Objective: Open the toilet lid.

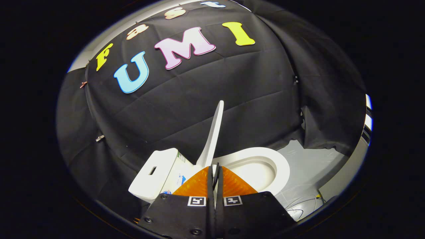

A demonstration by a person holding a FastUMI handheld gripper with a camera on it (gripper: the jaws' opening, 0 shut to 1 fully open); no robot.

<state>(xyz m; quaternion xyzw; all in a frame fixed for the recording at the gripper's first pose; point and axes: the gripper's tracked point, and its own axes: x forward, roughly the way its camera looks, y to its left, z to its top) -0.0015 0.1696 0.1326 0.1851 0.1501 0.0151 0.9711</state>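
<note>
The toilet lid (212, 132) is seen raised, standing nearly upright just beyond the gripper (215, 172), whose fingers are clenched together with nothing visibly between them. The seat (265, 159) is exposed. Lifting appears finished; withdrawal without nudging the lid is called for.

My one camera rides on the gripper (214, 172) and looks forward along its nearly closed fingers, angled down, tilted sideways. It sits close above the toilet (255, 166), whose raised lid (212, 132) stands just ahead, the booth's cloth wall (232, 89) beyond.
</note>
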